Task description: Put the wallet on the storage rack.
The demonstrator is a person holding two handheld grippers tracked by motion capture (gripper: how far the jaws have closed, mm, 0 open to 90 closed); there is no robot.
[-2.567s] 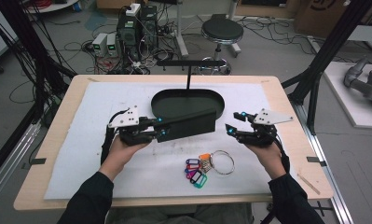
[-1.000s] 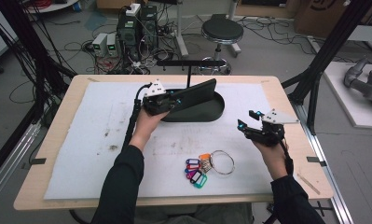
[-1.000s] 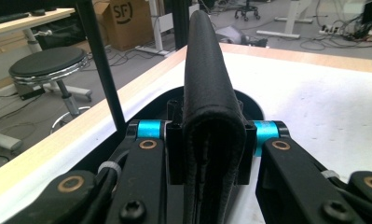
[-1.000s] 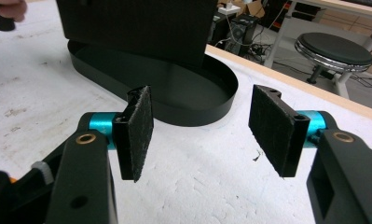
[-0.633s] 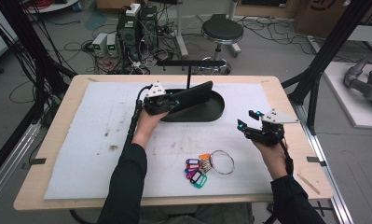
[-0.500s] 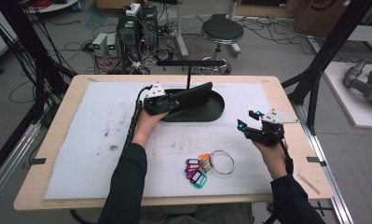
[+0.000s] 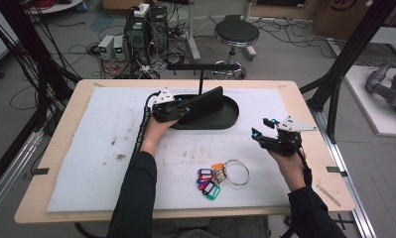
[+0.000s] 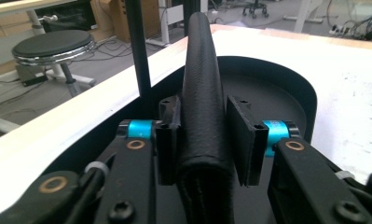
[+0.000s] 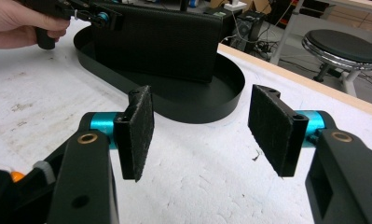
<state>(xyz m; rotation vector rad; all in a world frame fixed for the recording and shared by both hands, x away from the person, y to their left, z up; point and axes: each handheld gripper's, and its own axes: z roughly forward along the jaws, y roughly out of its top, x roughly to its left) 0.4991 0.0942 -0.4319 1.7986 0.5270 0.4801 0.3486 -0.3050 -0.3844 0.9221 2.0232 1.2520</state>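
Over the tray [image 7: 230, 119], left tongs [image 7: 183, 106] clamp wallet [image 7: 205, 101]; right tongs [image 7: 259, 136] gape.

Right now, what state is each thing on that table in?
Black leather wallet: folded shut, held on edge over the tray.
Black oval tray: flat on the table.
Coloured key tags on a metal ring: lying loose.
Left gripper: clamped on the wallet.
Right gripper: open, empty.

Since 2.6 s ago the left gripper [image 7: 185, 106] has moved from 9 o'clock of the tray [image 7: 230, 119] toward 12, over it. The wallet [image 7: 205, 101] clamped in it has risen from lying low to standing tilted. The right gripper [image 7: 265, 136] drifted slightly toward 5 o'clock.
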